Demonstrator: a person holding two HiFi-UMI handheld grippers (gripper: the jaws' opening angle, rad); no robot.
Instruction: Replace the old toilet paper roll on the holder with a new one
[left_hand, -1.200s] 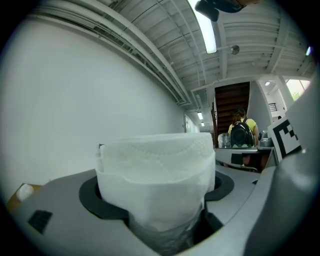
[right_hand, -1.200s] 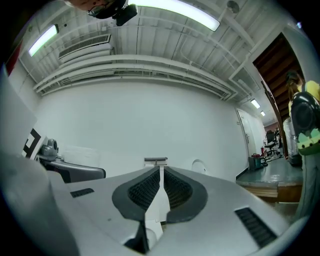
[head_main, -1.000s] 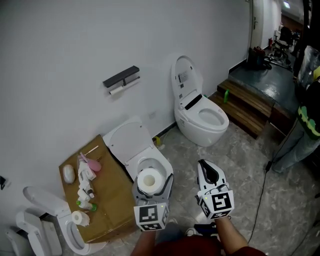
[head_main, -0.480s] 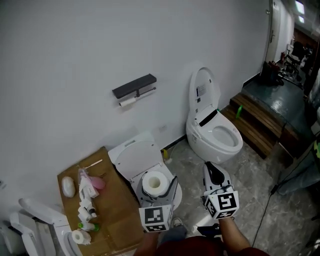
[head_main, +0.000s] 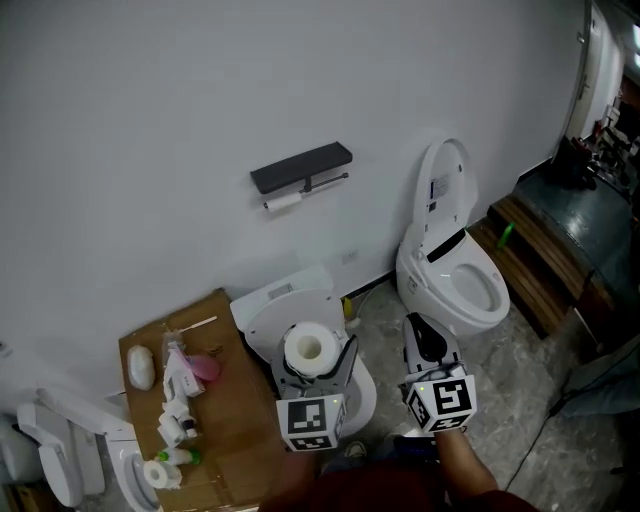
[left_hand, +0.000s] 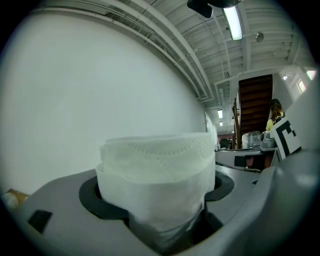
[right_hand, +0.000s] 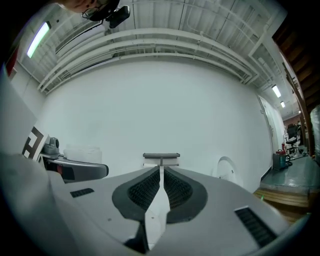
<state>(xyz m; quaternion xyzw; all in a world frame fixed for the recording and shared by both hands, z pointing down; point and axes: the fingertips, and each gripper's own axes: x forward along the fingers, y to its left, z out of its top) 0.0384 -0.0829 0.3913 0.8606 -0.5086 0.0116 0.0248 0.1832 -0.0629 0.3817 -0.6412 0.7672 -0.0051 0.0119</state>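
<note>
My left gripper (head_main: 312, 360) is shut on a full white toilet paper roll (head_main: 308, 347), held upright with its core hole facing up; the roll (left_hand: 157, 175) fills the left gripper view between the jaws. My right gripper (head_main: 424, 340) is shut with nothing in it, level beside the left one; in the right gripper view (right_hand: 160, 187) its jaws meet. On the white wall ahead hangs the dark holder (head_main: 301, 167) with a thin, nearly used-up roll (head_main: 283, 202) under it. The holder (right_hand: 161, 156) shows straight ahead in the right gripper view.
A white toilet with a closed lid (head_main: 290, 305) stands below the holder, another with a raised lid (head_main: 447, 250) to its right. A cardboard box (head_main: 225, 420) at left bears bottles and a small paper roll (head_main: 155, 474). Wooden steps (head_main: 540, 270) lie at far right.
Both grippers have moved toward the wall and holder, which now sits larger and nearer the middle of the head view. The left gripper still holds the roll; the right stays shut.
</note>
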